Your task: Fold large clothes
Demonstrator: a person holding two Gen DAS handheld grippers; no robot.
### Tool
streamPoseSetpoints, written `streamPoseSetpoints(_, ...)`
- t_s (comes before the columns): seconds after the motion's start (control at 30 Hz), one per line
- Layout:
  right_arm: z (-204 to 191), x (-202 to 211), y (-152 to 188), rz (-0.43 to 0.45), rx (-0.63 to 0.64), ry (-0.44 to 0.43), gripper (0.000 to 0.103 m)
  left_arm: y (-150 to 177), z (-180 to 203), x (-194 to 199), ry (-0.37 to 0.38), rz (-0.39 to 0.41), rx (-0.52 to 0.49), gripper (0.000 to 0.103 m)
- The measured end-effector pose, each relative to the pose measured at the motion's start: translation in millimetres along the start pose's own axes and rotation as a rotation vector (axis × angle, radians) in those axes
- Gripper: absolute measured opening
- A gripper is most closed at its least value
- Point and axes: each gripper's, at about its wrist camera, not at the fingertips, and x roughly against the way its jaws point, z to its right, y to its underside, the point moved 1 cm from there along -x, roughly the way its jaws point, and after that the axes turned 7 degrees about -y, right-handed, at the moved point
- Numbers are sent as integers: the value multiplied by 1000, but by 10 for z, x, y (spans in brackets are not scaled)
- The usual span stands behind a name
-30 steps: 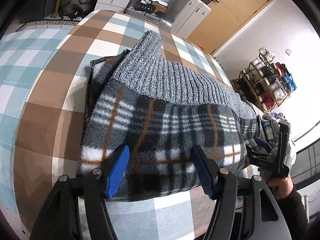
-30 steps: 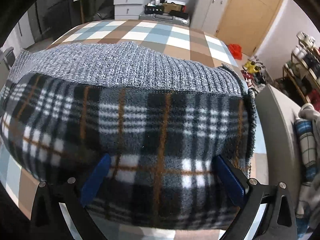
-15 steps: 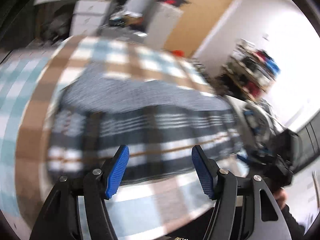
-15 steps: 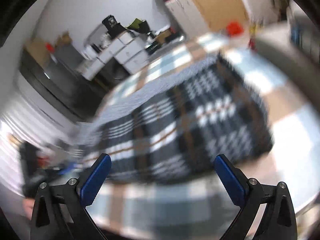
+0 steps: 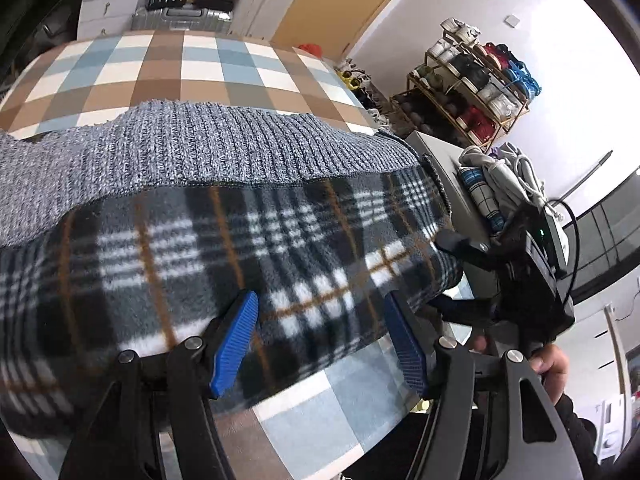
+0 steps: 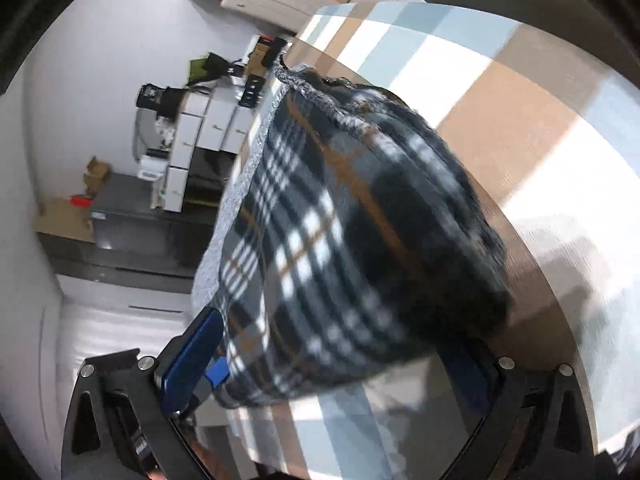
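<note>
Motion has swung both views within a second: our left gripper (image 5: 320, 344), fingers spread and empty, is nearer the folded plaid garment (image 5: 224, 264) on the checked bed (image 5: 224, 60), while our right gripper (image 6: 340, 364), rolled sideways, straddles its end, so we judge a further fold is coming.

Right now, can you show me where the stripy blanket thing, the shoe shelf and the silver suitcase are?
plaid fleece garment (image 5: 224, 264), left wrist view, middle of its checked side.
shoe rack (image 5: 472, 92), left wrist view, its middle shelf.
silver suitcase (image 5: 180, 20), left wrist view, its ribbed top.
</note>
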Motion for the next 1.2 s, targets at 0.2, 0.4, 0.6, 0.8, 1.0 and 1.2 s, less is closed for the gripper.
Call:
streamPoseSetpoints(0.2,-241,-206,-129,68,77,160,103,4,35,-19,-9,-22,-35,59)
streamPoseSetpoints(0.4,-228,-103,-39,181,128,103,65,29,110,-11,-19,-23,-83,60)
streamPoseSetpoints(0.6,-42,-28,-191,160,60,-37,43,45,123,15,-21,-14,-89,60)
streamPoseSetpoints(0.8,-58,83,-181,170,61,-135,43,59,35,90,-3,19,-17,60)
streamPoseSetpoints(1.0,-25,27,-231,162,37,-98,43,122,90,178,-58,62,-36,60)
streamPoseSetpoints(1.2,-25,-60,-254,145,39,5,81,43,51,84,-77,66,7,60)
